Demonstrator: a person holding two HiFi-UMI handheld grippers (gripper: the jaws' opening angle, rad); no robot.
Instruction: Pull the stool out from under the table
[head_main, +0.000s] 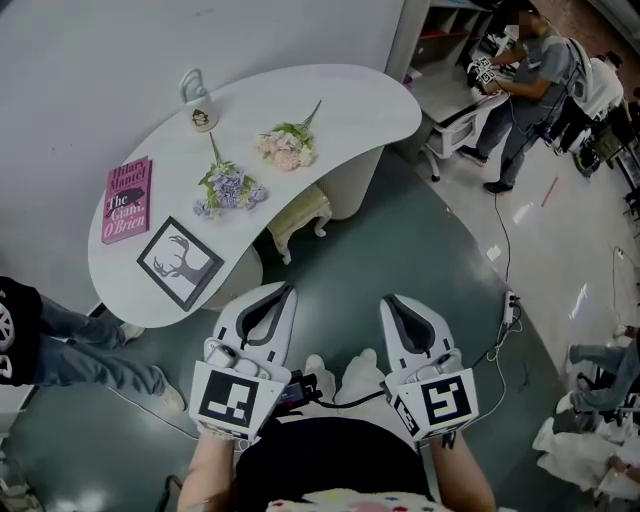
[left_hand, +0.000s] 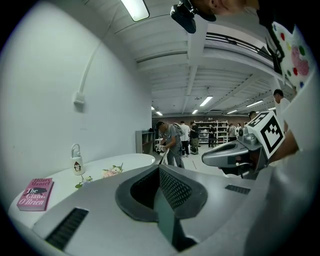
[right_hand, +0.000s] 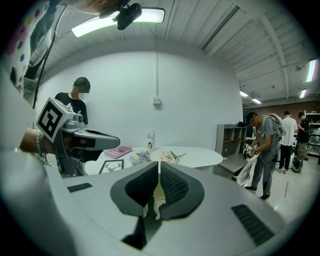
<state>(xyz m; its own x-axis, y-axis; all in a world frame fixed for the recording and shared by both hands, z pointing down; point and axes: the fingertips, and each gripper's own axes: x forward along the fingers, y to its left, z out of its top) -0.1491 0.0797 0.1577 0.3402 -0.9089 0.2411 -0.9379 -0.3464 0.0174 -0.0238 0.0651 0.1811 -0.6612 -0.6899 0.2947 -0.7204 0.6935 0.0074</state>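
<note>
A cream stool (head_main: 300, 210) with carved legs stands on the grey floor, tucked partly under the front edge of the white curved table (head_main: 340, 100). My left gripper (head_main: 289, 288) and right gripper (head_main: 389, 299) hover side by side in front of it, short of the stool and touching nothing. Both point toward the table with jaws shut and empty. In the left gripper view my own jaws (left_hand: 160, 168) meet at the tip, and the right gripper (left_hand: 235, 155) shows beside them. The right gripper view shows its jaws (right_hand: 159, 163) shut, the left gripper (right_hand: 85, 137) and the table (right_hand: 200, 155) beyond.
On the table lie a pink book (head_main: 127, 198), a framed deer picture (head_main: 180, 262), two flower sprigs (head_main: 230, 187) and a small white bottle (head_main: 200, 105). A person (head_main: 60, 345) stands at the left; others (head_main: 530, 70) work at the upper right. A cable (head_main: 505, 320) runs along the floor.
</note>
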